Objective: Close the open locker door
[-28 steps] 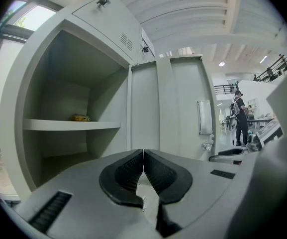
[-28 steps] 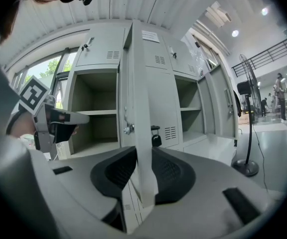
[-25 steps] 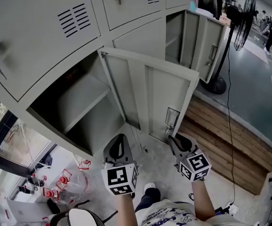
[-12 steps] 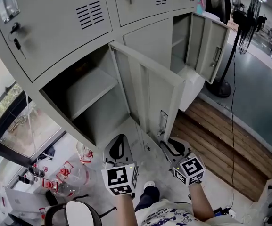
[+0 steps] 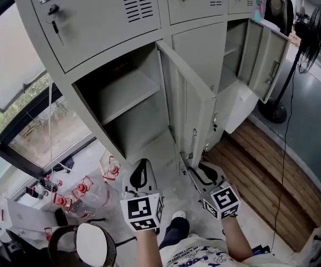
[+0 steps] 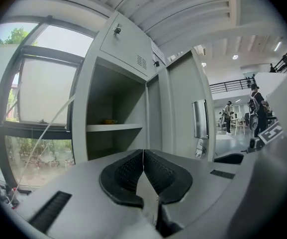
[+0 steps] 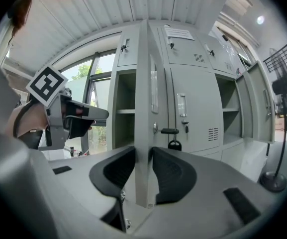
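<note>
Presently the door (image 5: 189, 107) is found roughly half open. It is hinged at the right side of its compartment (image 5: 102, 74) and juts out from the locker front almost square to it, so that it is seen edge-on from the head view. Its free edge is held low down by the right gripper (image 5: 200, 170). In the right gripper view that edge is seen standing upright between the two pads, which lie against its two faces. These jaws have just been opening a little, so the grip is judged to be easing, though contact on both sides is shown. The left gripper (image 5: 139, 174) is carried just beside the right one, in front of the open compartment and apart from the door. Its jaws are pressed together with nothing caught between them. Inside the compartment a bare shelf (image 5: 128, 89) can be seen, and nothing is seen across the opening that would block the swing.

As a judgement, the closing is thought to be about midway. The door has been taken hold of and brought partway round, but the opening is fully exposed. The free edge has yet to be swung leftward across the compartment and pressed flush until the latch is seated. A second door (image 5: 266, 60), farther right, is also seen open.
</note>
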A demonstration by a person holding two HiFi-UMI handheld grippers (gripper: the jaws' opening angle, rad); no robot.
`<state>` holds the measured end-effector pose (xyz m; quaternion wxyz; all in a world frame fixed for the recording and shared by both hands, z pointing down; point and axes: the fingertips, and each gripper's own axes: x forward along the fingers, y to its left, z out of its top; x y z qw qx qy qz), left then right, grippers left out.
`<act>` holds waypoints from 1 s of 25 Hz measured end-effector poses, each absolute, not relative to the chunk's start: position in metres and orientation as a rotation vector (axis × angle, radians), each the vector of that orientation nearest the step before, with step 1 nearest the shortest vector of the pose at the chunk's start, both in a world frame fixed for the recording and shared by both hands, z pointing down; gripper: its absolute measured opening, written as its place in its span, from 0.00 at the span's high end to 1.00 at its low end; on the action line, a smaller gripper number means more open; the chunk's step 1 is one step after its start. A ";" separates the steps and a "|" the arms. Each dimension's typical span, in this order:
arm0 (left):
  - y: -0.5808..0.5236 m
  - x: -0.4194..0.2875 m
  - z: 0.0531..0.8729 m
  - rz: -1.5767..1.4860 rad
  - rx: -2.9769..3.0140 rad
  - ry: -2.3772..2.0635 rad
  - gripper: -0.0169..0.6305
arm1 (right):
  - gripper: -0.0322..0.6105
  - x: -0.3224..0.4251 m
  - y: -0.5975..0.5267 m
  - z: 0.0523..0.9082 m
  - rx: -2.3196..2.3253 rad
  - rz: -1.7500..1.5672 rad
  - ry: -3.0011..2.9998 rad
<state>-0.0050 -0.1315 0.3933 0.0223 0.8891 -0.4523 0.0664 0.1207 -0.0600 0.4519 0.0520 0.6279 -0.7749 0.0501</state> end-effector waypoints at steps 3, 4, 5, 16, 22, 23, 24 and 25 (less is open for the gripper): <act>-0.130 -0.021 0.394 0.203 2.724 -1.453 0.96 | 0.78 0.108 -0.063 0.452 1.866 0.142 -2.398; -0.130 -0.026 0.395 0.203 2.714 -1.470 0.96 | 0.78 0.103 -0.064 0.452 1.850 0.139 -2.410; -0.129 -0.030 0.395 0.204 2.705 -1.484 0.96 | 0.78 0.099 -0.065 0.452 1.836 0.136 -2.420; -0.128 -0.079 0.396 0.198 2.612 -1.630 0.96 | 0.78 0.052 -0.080 0.453 1.678 0.110 -2.520; -0.129 -0.105 0.397 0.198 2.559 -1.707 0.96 | 0.78 0.028 -0.095 0.452 1.624 0.084 -2.538; -0.129 -0.109 0.397 0.199 2.549 -1.719 0.96 | 0.78 0.024 -0.098 0.452 1.625 0.083 -2.541; -0.130 -0.114 0.398 0.200 2.539 -1.730 0.96 | 0.78 0.021 -0.101 0.452 1.627 0.084 -2.544; -0.130 -0.118 0.399 0.202 2.529 -1.742 0.96 | 0.78 0.018 -0.104 0.452 1.631 0.086 -2.547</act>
